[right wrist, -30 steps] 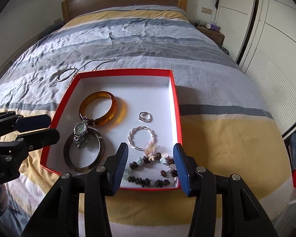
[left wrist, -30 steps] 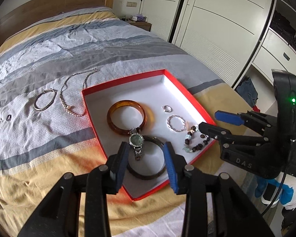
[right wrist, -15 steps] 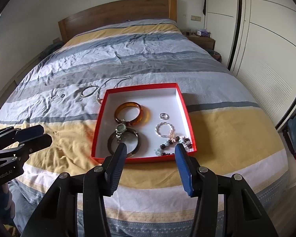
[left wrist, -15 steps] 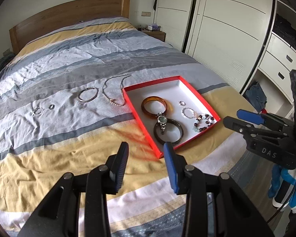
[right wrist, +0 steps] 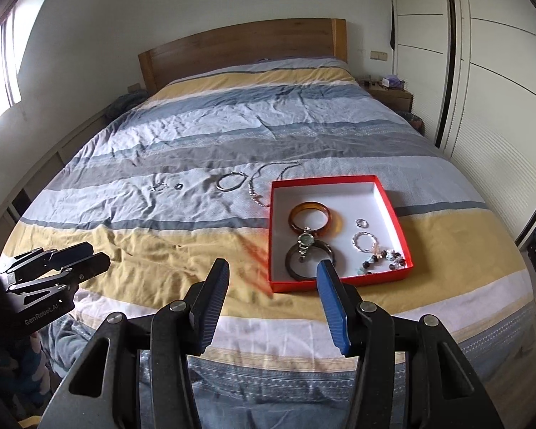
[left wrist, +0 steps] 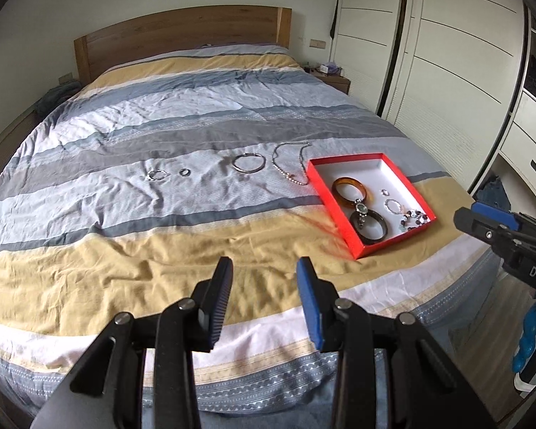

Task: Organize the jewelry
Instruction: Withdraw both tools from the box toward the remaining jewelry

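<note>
Both grippers have withdrawn from the red box [right wrist: 339, 279]; left gripper [left wrist: 264, 268] and right gripper [right wrist: 273, 268] spread, empty. Small rings [left wrist: 185, 172] indistinct.

Two wrist fisheyes, foot of bed [left wrist: 160, 236], angled down toward headboard [right wrist: 239, 53].
Both well back; shared: bedspread, red box [left wrist: 334, 193] [right wrist: 271, 236].

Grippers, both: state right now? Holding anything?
Left gripper: open, nothing between its blue-padded black fingers, above the striped bedspread.
Right gripper: open, nothing held, short of the red cardboard jewelry box.
</note>
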`<state>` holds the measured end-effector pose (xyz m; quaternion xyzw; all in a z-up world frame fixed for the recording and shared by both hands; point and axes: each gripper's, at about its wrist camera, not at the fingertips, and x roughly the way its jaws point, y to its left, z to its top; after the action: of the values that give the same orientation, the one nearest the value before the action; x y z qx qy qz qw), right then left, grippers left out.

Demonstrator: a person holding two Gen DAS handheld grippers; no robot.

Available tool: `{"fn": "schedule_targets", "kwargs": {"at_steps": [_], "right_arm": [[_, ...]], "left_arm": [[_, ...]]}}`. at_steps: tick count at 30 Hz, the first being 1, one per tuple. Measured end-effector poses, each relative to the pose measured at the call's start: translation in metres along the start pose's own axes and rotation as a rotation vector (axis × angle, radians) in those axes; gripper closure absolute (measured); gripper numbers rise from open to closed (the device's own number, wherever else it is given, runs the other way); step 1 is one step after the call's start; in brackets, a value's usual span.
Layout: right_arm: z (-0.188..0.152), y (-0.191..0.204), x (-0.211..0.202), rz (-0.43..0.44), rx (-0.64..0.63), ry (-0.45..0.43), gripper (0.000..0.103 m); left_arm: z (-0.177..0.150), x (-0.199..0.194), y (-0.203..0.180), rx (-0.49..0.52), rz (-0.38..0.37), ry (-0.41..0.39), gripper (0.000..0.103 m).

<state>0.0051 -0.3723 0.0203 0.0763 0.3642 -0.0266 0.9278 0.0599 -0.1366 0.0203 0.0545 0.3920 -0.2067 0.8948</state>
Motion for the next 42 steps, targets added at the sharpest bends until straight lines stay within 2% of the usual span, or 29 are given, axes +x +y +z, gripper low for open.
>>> {"fn": "schedule_targets", "kwargs": {"at_steps": [9,19,24,33,42], "right_arm": [[-0.006,0.051,-0.033,0.034,-0.037,-0.029,0.051],[-0.011,0.100,-0.076,0.076,-0.099,-0.062,0.050],[-0.011,0.115,-0.087,0.101,-0.121,-0.078,0.047],[-0.009,0.130,-0.072,0.129,-0.129,-0.063,0.046],[-0.011,0.128,-0.015,0.152,-0.095,0.014,0.046]], "left_arm": [[-0.015,-0.049,0.046,-0.095,0.056,-0.078,0.068],[-0.026,-0.105,0.075,-0.167,0.073,-0.175,0.068],[-0.028,-0.117,0.086,-0.199,0.084,-0.201,0.068],[-0.032,-0.103,0.105,-0.223,0.118,-0.157,0.068],[-0.037,-0.049,0.127,-0.250,0.148,-0.089,0.066]]}}
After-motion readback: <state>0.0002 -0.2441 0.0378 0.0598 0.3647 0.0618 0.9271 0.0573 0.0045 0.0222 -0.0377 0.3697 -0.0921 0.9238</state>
